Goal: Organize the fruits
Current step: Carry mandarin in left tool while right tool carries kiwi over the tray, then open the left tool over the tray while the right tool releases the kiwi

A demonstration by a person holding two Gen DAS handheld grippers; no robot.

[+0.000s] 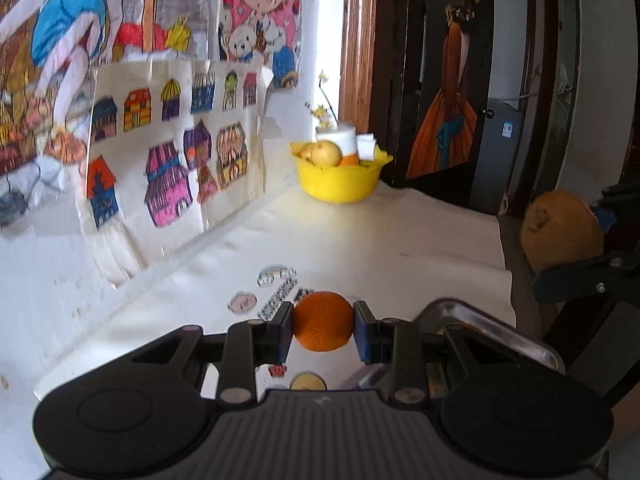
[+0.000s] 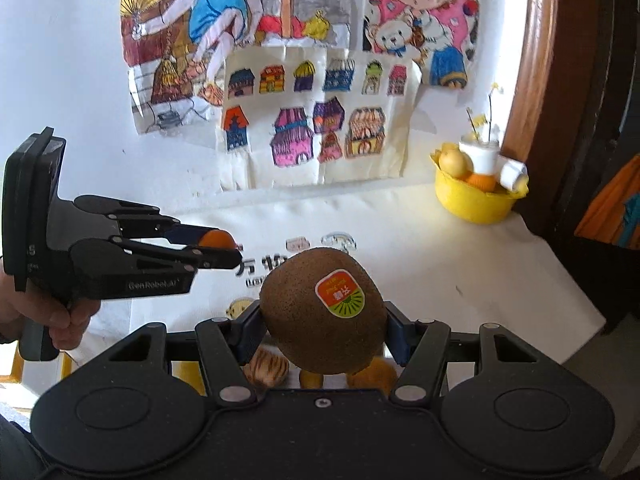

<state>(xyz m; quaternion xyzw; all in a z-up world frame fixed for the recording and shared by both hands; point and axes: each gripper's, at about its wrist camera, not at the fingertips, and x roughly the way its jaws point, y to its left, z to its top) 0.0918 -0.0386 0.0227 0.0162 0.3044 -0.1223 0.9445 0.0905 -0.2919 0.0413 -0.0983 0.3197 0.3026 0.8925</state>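
The left tool point(image 1: 323, 327) is clamped on an orange point(image 1: 323, 321), held above the white tabletop point(image 1: 360, 236) near its printed stickers. The right tool point(image 2: 323, 330) grips a kiwi point(image 2: 324, 310) — sticker facing up — also off the tabletop. From the right wrist view, the left tool point(image 2: 226, 250) sits to the left, well apart from the kiwi. A yellow bowl point(image 1: 338, 186) at the far corner — against the wall drawings point(image 1: 168, 152) — holds a pear point(image 1: 326, 152) and small white containers.
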